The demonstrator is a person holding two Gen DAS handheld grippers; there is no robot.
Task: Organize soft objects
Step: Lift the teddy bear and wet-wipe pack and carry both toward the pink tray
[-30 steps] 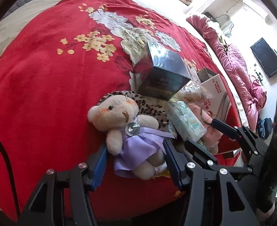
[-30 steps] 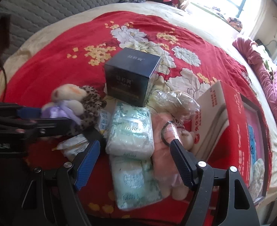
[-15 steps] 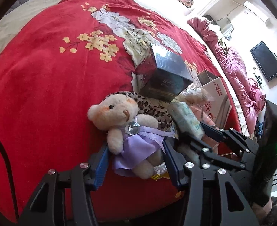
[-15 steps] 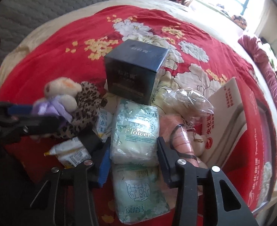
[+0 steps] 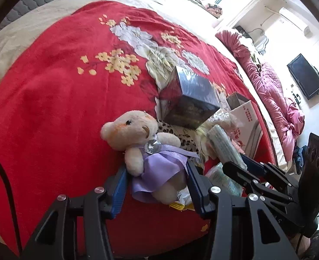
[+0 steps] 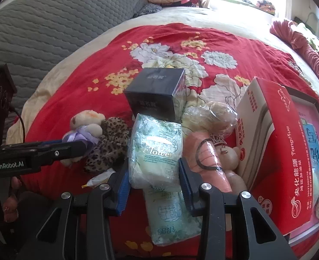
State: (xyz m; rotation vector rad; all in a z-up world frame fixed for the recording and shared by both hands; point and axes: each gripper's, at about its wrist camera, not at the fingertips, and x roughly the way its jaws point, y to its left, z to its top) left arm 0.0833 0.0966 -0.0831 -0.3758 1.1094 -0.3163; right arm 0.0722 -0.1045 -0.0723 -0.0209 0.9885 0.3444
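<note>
The right gripper (image 6: 154, 178), its jaws just having been closing, is pinching a tissue pack (image 6: 156, 149) above a second pack (image 6: 172, 216). The left gripper (image 6: 81, 147) is gripping a teddy (image 6: 83, 125) beside a leopard plush (image 6: 109, 143).

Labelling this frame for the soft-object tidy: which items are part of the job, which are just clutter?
Job:
- teddy bear, between the left tongs
- tissue pack, in the right tongs
- second tissue pack
- pink plush
- leopard-print plush

Lying about:
- dark box
- red carton
- small wrapper
</note>
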